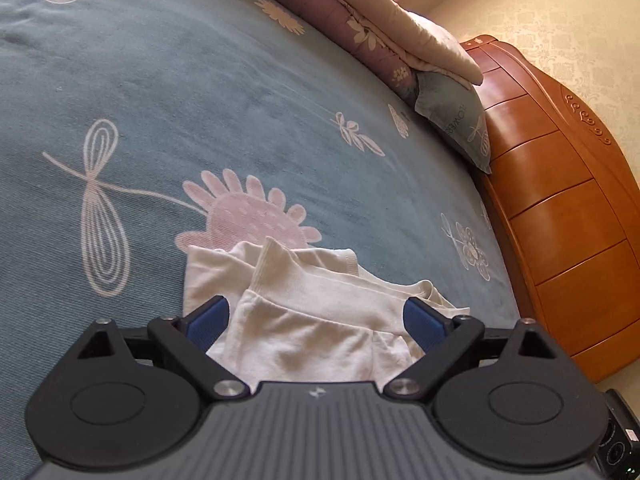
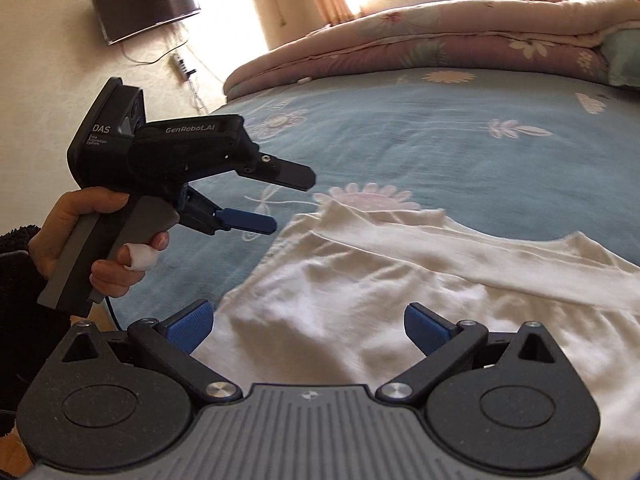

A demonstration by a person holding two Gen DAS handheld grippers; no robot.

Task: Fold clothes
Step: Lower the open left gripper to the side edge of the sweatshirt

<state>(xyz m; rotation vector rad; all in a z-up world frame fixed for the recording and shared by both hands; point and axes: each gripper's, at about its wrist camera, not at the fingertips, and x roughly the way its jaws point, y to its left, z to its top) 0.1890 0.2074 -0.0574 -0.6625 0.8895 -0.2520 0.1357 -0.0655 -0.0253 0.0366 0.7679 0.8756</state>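
Note:
A white long-sleeved garment (image 2: pixel 360 280) lies spread on the blue floral bedspread (image 2: pixel 440 152), one sleeve (image 2: pixel 480 248) folded across its body. In the left wrist view the garment (image 1: pixel 320 320) shows layered folds with a ribbed cuff on top. My left gripper (image 1: pixel 318 320) is open and hovers over the garment's edge with nothing between its blue pads. A hand (image 2: pixel 80 240) holds that left gripper (image 2: pixel 286 200) left of the garment and raised above the bed. My right gripper (image 2: pixel 308 324) is open, low over the garment's near part, gripping nothing.
A rolled pink floral quilt (image 2: pixel 440 40) and a pillow (image 1: pixel 456 120) lie along the far side of the bed. A wooden headboard (image 1: pixel 560 220) stands at the right. A dark screen (image 2: pixel 144 0) and a power strip (image 2: pixel 182 66) hang on the wall.

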